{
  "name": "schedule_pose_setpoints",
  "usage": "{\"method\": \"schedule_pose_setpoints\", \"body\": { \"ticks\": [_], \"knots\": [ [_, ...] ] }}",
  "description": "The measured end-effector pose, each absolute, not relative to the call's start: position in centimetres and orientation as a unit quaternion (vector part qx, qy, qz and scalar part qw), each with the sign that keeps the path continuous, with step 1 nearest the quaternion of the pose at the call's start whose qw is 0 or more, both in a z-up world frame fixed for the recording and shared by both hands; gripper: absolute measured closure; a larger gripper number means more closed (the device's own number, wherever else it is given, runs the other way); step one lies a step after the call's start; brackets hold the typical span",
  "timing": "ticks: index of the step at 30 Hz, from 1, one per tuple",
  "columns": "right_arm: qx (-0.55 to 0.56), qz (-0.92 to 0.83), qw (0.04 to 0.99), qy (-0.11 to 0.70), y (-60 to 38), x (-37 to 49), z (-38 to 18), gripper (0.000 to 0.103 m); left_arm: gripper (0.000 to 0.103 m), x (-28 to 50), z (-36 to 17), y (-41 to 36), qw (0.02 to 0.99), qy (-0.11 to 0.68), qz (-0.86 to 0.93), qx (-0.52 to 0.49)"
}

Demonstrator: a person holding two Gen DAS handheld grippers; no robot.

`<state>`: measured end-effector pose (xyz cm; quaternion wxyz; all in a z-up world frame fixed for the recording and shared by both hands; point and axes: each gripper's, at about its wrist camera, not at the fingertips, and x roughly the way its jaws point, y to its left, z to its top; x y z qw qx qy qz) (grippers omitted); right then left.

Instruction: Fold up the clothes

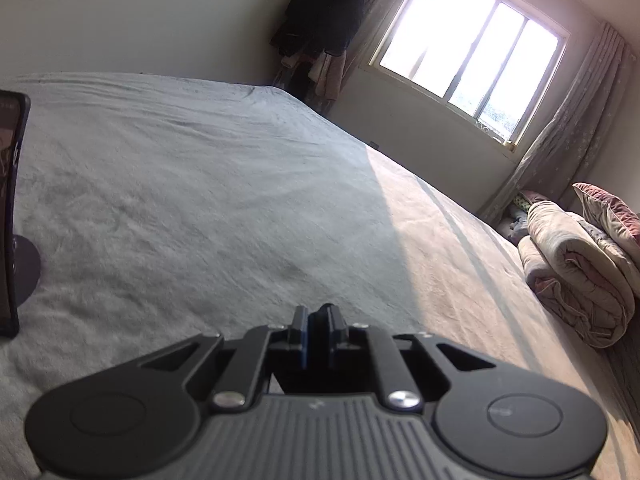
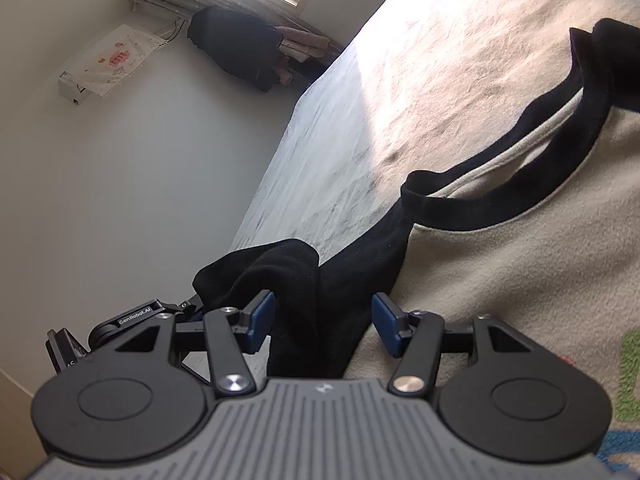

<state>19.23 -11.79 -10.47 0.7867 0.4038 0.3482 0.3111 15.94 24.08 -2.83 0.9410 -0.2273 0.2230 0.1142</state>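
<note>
A beige sweatshirt (image 2: 500, 280) with a black collar (image 2: 520, 184) and black sleeves lies spread on the bed (image 2: 420, 80). Its colour print shows at the right edge. One black sleeve (image 2: 304, 292) runs toward the bed's edge. My right gripper (image 2: 324, 322) is open, its blue pads (image 2: 262, 316) on either side of that sleeve. The left gripper (image 2: 136, 316) appears beside it, its tip meeting the sleeve's end. In the left wrist view the left gripper (image 1: 318, 330) is shut, with a dark lump of cloth pinched between its pads.
The bed's grey blanket (image 1: 200, 184) stretches ahead, half in sunlight. A phone on a stand (image 1: 10, 216) is at the left. A rolled quilt and pillow (image 1: 576, 268) sit at the right. A window (image 1: 468, 44) and hanging dark clothes (image 1: 320, 20) are behind.
</note>
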Motion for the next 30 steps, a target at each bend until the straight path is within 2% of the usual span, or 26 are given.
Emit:
{"method": "schedule_pose_setpoints", "body": {
  "ticks": [18,22,25,26,28,29,30],
  "knots": [
    [0.401,0.312,0.788,0.348,-11.7,19.1,-10.9,0.045,0.094,17.9,-1.2,28.7,0.936,0.23,0.258,-0.061],
    [0.4,0.312,0.788,0.348,-11.8,19.2,-10.9,0.045,0.092,17.7,-0.8,26.4,0.938,0.222,0.265,0.017],
    [0.4,0.312,0.788,0.348,-11.8,19.2,-11.0,0.045,0.089,17.0,0.1,26.5,0.959,0.194,0.207,-0.025],
    [0.4,0.312,0.788,0.348,-11.8,19.2,-11.0,0.045,0.088,16.7,0.6,26.9,0.965,0.184,0.181,-0.055],
    [0.4,0.312,0.788,0.348,-11.8,19.3,-11.0,0.045,0.078,16.5,1.3,27.5,0.968,0.18,0.147,-0.1],
    [0.401,0.312,0.788,0.348,-11.8,19.3,-11.0,0.045,0.068,16.6,1.4,27.5,0.966,0.189,0.145,-0.102],
    [0.401,0.312,0.788,0.348,-11.8,19.3,-11.0,0.045,0.065,16.8,1.3,27.6,0.963,0.202,0.147,-0.099]
  ]
}}
